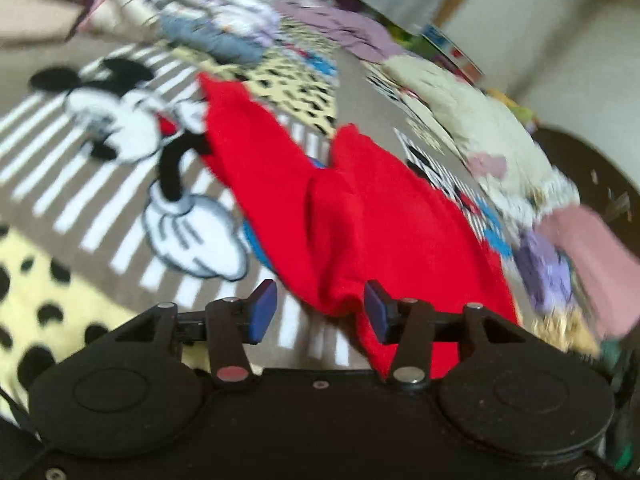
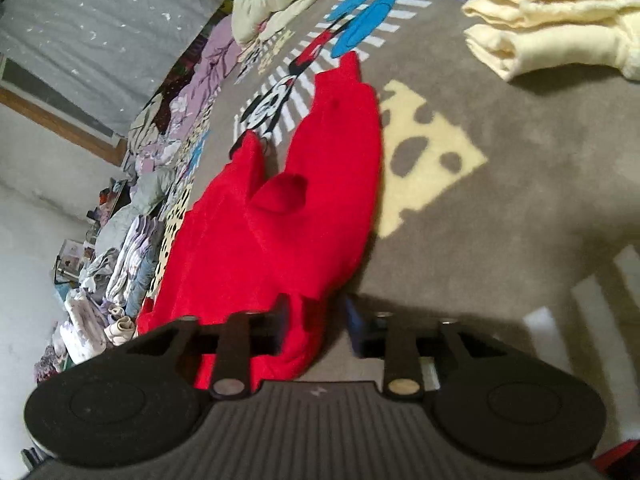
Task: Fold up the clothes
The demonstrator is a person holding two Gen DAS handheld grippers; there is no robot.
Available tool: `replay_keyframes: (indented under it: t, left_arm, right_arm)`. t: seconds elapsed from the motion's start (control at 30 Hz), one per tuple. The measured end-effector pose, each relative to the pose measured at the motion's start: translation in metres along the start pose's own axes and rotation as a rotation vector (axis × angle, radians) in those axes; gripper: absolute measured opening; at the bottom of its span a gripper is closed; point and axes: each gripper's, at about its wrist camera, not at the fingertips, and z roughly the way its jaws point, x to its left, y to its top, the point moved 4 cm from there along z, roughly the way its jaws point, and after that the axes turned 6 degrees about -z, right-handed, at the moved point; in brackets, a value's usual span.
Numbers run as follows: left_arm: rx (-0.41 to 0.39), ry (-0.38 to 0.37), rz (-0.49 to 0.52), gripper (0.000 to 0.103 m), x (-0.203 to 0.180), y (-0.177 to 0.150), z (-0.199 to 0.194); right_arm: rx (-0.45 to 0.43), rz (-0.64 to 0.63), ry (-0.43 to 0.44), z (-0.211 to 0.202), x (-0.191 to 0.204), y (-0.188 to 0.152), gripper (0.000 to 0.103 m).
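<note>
A red pair of trousers [image 1: 320, 208] lies spread on a Mickey Mouse carpet [image 1: 100, 200], its two legs pointing away from me. My left gripper [image 1: 320, 312] is open, its blue pads either side of the waist end of the cloth, the right pad [image 1: 376, 312] against the fabric. In the right wrist view the red trousers [image 2: 280, 208] run up the middle. My right gripper [image 2: 318, 320] is open over the near waist edge; the cloth lies between the fingers and under the left finger [image 2: 280, 320].
Folded cream clothes [image 2: 560, 24] are stacked at the top right in the right wrist view. Heaps of unfolded laundry [image 2: 132, 264] line the carpet's left edge by the wall. In the left wrist view, a cream quilt [image 1: 480, 120] and pink and purple clothes [image 1: 580, 256] lie on the right.
</note>
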Motion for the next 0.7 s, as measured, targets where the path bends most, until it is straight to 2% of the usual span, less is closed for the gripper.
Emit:
replay_keyframes:
  t: [0.07,0.13,0.2,0.27,0.37,0.43,0.5,0.57,0.6,0.7]
  left_arm:
    - [-0.009,-0.017,-0.056,0.047,0.004,0.007,-0.004]
    - [-0.004,-0.014,0.007,0.047,0.002,0.026,-0.01]
    - [-0.031,0.027,0.092,0.047,0.004,0.053,-0.018]
    - [-0.06,0.048,0.085,0.047,0.014,0.084,-0.026]
    - [-0.132,0.049,0.093,0.047,0.021,0.125,-0.043]
    - [-0.183,0.075,0.105,0.046,0.024,0.147,-0.052]
    - [-0.233,0.111,0.071,0.045,0.034,0.165,-0.059]
    - [-0.24,0.091,0.019,0.045,0.038,0.167,-0.063]
    - [-0.222,0.048,0.0,0.045,0.037,0.161,-0.061]
    - [-0.129,-0.018,-0.011,0.048,0.023,0.119,-0.036]
  right_arm:
    - [-0.002,0.006,0.01,-0.003,-0.001,0.0,0.037]
    - [-0.013,0.012,0.017,-0.01,-0.001,-0.001,0.043]
    - [-0.022,0.014,0.032,-0.019,-0.001,-0.001,0.043]
    - [-0.022,-0.011,0.039,-0.029,-0.001,0.002,0.043]
    - [-0.028,-0.035,0.045,-0.041,0.001,0.01,0.046]
    - [-0.023,-0.036,0.057,-0.045,0.004,0.013,0.048]
    - [-0.01,-0.039,0.066,-0.046,0.007,0.013,0.049]
    - [0.008,-0.049,0.068,-0.042,0.011,0.01,0.049]
    - [0.015,-0.057,0.061,-0.038,0.012,0.008,0.049]
    - [0.02,-0.045,0.043,-0.024,0.012,0.002,0.05]
